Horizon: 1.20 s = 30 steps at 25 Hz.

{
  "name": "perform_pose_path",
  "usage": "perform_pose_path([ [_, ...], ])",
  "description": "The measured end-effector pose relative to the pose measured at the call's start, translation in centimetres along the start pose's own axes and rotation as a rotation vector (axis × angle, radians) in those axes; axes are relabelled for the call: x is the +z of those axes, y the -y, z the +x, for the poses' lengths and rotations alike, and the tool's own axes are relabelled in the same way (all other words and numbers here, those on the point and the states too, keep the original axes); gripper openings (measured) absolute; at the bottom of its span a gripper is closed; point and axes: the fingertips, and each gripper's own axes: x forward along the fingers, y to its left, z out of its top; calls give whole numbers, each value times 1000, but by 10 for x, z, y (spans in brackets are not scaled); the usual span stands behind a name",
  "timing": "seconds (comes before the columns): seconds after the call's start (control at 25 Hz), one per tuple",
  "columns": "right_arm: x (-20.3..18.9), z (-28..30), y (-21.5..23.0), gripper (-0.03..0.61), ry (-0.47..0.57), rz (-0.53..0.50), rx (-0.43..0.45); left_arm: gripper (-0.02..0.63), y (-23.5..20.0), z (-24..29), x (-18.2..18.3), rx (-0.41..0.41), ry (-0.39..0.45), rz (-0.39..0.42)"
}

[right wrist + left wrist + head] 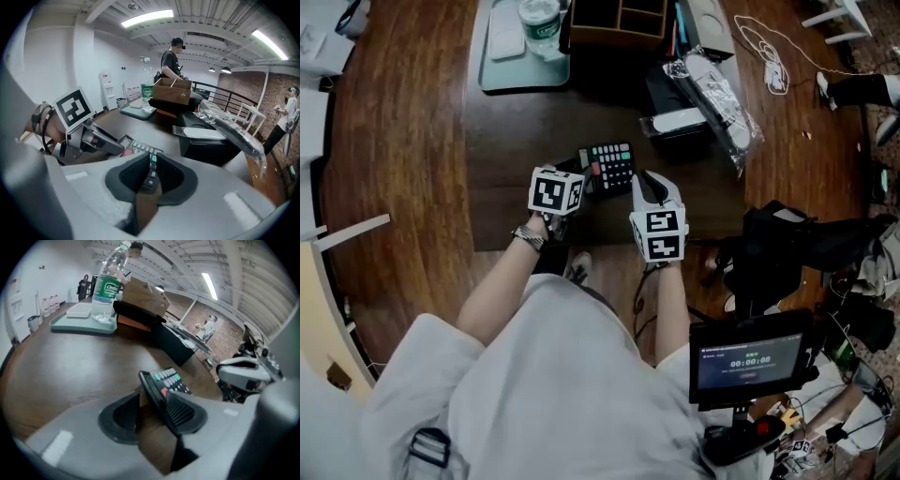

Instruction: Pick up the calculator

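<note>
Calculator point(169, 379) edge sits inside left claw point(149, 411).

bottle point(540, 19): on tray point(499, 73) | wooden box point(619, 36): beside tray | white cable point(769, 54): far right

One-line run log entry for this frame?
phase: pre-grasp | left gripper: open, calculator edge between jaws | right gripper: narrow gap over calculator, grip unclear

We see the calculator point(609, 167) on the bench point(516, 141), near its front edge. The left tool point(579, 187) is at its left edge, and the right tool point(649, 180) is just right of it. Behind, at the left, a tray point(502, 75) carries a bottle point(539, 23). A box point(614, 23) stands right of the tray, and a bag point(717, 98) lies further right.
</note>
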Motion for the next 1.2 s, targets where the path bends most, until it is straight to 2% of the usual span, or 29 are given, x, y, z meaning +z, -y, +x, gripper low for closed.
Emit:
perform_pose_path([
  [0.2, -9, 12, 3, 35, -29, 20, -2, 179, 2, 3, -5, -69, -8, -122],
  [0.44, -13, 29, -6, 35, -64, 7, 12, 164, 2, 3, -6, -116, -16, -178],
  [0.52, -14, 34, -9, 35, -72, 11, 24, 132, 6, 3, -7, -142, -16, -206],
  [0.56, -15, 36, -10, 35, -71, 24, 32, 103, 8, 3, -7, -155, -17, -222],
  [0.68, -10, 43, -12, 35, -59, 86, 56, 94, 7, 3, -6, -191, -23, -253],
  [0.8, -6, 46, -11, 35, -54, 98, 62, 74, 10, 3, -4, -231, -23, -288],
  [0.96, -10, 44, -4, 38, -55, 144, 73, 58, 17, -1, 4, -249, -33, -248],
  [1.2, -26, 40, 10, 78, -73, 219, 70, 55, 22, -7, 15, -255, -26, -178],
])
